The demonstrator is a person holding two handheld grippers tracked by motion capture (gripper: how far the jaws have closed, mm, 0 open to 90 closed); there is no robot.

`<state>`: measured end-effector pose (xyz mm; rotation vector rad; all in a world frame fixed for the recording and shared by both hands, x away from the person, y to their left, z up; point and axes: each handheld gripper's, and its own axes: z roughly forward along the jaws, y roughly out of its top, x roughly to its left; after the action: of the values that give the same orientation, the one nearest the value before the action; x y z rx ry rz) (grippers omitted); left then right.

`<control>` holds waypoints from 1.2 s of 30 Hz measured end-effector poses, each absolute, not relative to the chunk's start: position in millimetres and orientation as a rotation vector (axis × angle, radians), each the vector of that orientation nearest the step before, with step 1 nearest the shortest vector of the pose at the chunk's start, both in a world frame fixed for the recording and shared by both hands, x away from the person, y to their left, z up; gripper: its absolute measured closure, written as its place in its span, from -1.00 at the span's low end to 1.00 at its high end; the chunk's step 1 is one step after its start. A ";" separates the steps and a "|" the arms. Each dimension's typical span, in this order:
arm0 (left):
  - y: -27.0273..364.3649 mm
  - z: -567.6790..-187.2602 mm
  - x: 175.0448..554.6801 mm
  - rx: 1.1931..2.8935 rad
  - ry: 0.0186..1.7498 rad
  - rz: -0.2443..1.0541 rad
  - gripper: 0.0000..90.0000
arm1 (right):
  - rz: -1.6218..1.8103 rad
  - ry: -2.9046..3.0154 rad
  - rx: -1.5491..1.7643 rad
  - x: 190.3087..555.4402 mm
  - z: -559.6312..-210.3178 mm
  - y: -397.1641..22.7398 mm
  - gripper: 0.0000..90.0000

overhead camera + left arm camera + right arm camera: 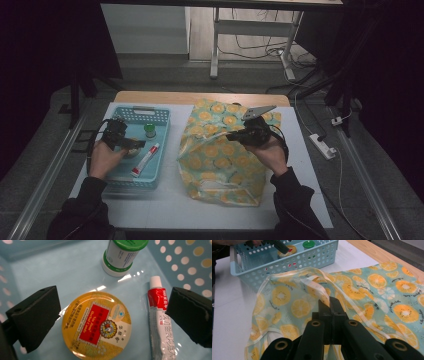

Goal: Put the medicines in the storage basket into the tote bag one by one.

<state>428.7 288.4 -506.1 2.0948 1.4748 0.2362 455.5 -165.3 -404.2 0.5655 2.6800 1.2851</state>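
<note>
On the table, the left gripper [131,143] hangs over a light blue basket [142,116] holding a red-and-white tube [145,160] and green-capped bottle [150,130]; the right gripper [233,135] pinches an orange-print bag [220,165].

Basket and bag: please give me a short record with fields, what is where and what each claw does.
basket: light blue, perforated, left of the bag
in basket: round yellow candy tin, green-capped bottle, red-and-white tube
bag: orange-slice print, lying on the table
left claw: open, jaws either side of the tin
right claw: shut on the bag's edge
</note>
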 end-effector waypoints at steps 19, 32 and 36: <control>278.5 -521.0 442.8 2.225 1.669 0.137 -0.94 | 1.292 2.679 0.568 454.9 -403.1 -166.6 1.00; 277.8 -517.2 441.5 2.239 1.761 0.138 -0.56 | 1.297 2.676 0.571 455.3 -403.1 -167.0 1.00; 280.6 -510.5 439.1 2.207 1.722 0.143 -0.55 | 1.301 2.670 0.572 455.5 -402.6 -167.7 1.00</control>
<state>439.1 280.6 -510.5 2.2075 1.7218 0.1426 455.5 -167.7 -402.6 0.5723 2.6698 1.3010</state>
